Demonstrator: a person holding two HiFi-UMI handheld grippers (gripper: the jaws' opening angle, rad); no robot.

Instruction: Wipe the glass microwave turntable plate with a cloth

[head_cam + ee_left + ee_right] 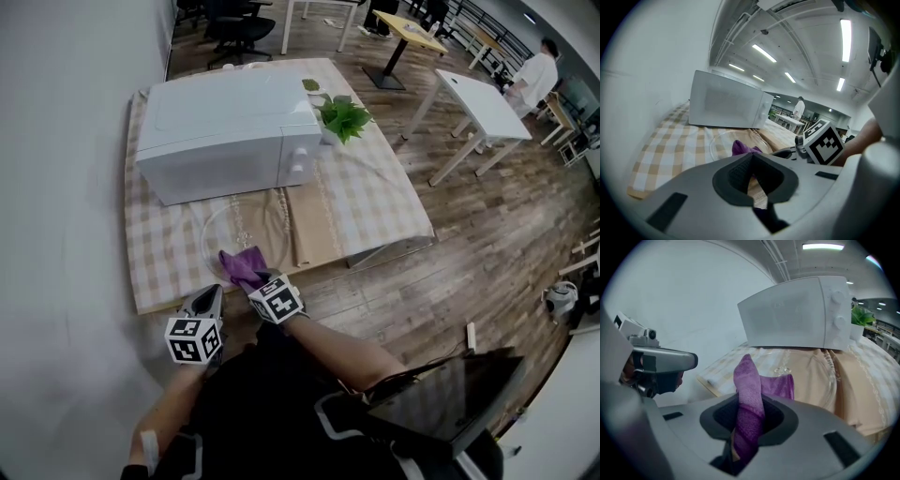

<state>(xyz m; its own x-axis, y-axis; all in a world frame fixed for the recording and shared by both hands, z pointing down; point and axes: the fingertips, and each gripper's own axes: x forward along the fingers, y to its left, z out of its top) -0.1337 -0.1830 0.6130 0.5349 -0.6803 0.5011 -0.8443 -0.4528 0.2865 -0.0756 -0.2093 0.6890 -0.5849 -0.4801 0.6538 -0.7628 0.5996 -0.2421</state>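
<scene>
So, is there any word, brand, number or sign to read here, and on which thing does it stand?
There is no text to read.
The microwave shows no legible brand or dial numbers.
The left gripper and right gripper carry only black-and-white square markers, no letters.
The cloth is plain.

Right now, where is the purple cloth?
In the head view, the purple cloth, clamped in the right tongs, lies at the near edge of the glass plate.
</scene>
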